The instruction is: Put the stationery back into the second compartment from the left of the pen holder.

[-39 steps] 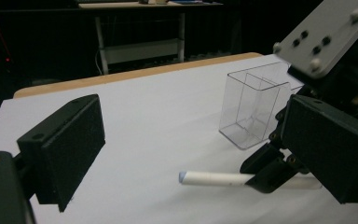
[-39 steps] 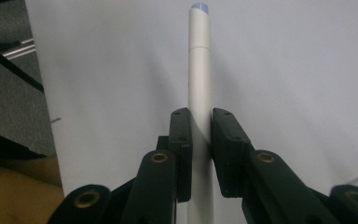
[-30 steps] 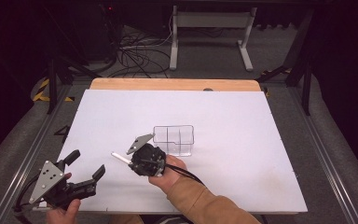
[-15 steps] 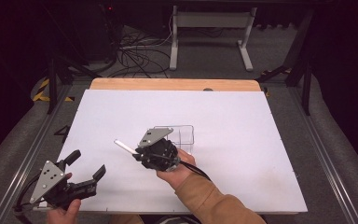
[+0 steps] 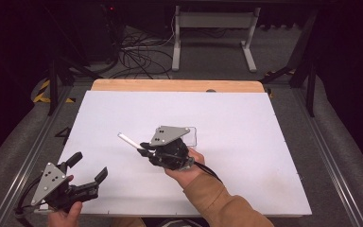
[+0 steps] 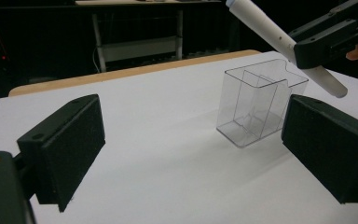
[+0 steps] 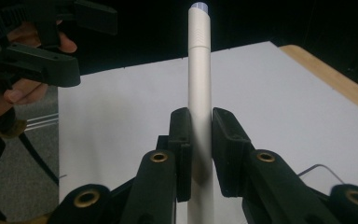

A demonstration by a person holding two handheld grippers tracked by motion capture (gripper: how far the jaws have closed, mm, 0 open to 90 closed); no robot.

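The right gripper (image 5: 142, 149) is clamped on a white marker pen (image 5: 128, 141), its two black jaws pressed against the barrel from both sides in the right gripper view, where the pen (image 7: 200, 88) runs straight up between the pads to a capped end with a pale tip. In the high view the pen sticks out from the jaws toward the upper left, raised above the white table (image 5: 264, 156), and the person's right hand (image 5: 186, 168) in a tan sleeve grips the tool near the table's middle. Just behind that gripper stands a clear plastic holder (image 5: 192, 135), partly hidden by the grey three-cornered plate. The left gripper view shows the holder (image 6: 256, 109) upright on the table, with an inner divider splitting it into compartments, and the pen (image 6: 279, 39) slanting above it without touching. The left gripper (image 5: 86, 174) sits near the table's front left corner, well apart from the holder, its jaws spread wide with nothing between them.
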